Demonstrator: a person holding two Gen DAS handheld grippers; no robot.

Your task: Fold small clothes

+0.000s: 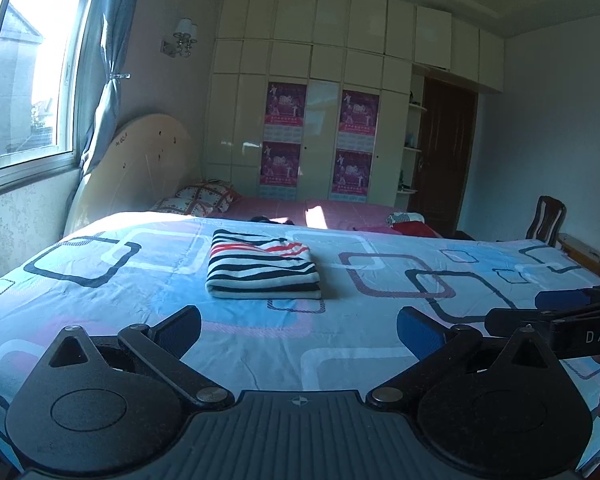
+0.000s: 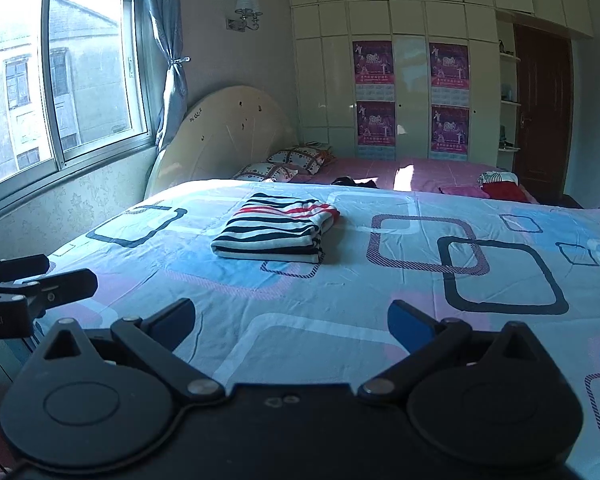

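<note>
1. Both grippers hang empty over the near part of the bed: the left gripper [image 1: 299, 330] and the right gripper [image 2: 292, 326] each have their blue-padded fingers spread wide, pinching nothing. The striped garment [image 1: 263, 266] lies well apart from them, toward the far middle of the patterned sheet [image 1: 380, 332], and looks already folded into a neat rectangle.

2. Reaching for that stack again could undo it. A finger sliding under only the top layer would lift it and let the lower layers sag open.

3. More clothes [image 2: 500, 186] sit in a loose pile at the far right, on the pink cover [image 2: 428, 172], with a dark item [image 2: 350, 181] further left. Fetching one means passing over or beside the folded piece; a trailing sleeve could drag across it and skew the fold.

4. The two grippers are close together, the right one showing at the right edge of the left wrist view. Moving both toward the same item could knock their fingers together.

5. The sheet is soft and slightly wrinkled. Pinching low to pick up thin fabric may catch the sheet as well and pull it up, shifting the folded garment.

6. Strong sun patches on the far bed wash out detail, so garment edges there are hard to judge.
</note>
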